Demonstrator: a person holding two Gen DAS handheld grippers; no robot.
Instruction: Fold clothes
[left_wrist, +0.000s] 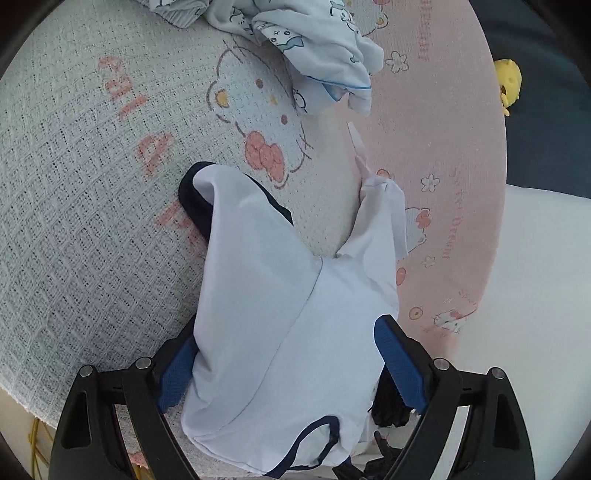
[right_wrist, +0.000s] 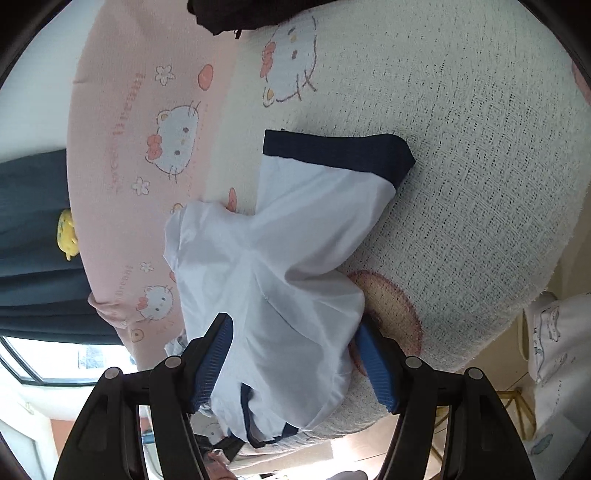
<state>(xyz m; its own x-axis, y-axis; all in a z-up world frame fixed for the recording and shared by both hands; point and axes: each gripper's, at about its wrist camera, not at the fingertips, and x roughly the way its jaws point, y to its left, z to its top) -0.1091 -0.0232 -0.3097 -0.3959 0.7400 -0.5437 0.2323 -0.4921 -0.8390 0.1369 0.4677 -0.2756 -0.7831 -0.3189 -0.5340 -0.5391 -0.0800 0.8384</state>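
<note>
A white shirt with navy trim lies crumpled on the bed blanket. One sleeve with a navy cuff reaches away from me, and the navy neckline is nearest the camera. My left gripper stands open, wide astride the shirt body; cloth drapes over its left blue pad. In the right wrist view the same shirt shows its navy cuff at the far end. My right gripper is open too, with the bunched cloth lying between its fingers.
A heap of pale blue printed clothes sits at the blanket's far side. The pink border runs along the bed edge, with a yellow plush toy beyond. A dark garment lies at the top, a window lower left.
</note>
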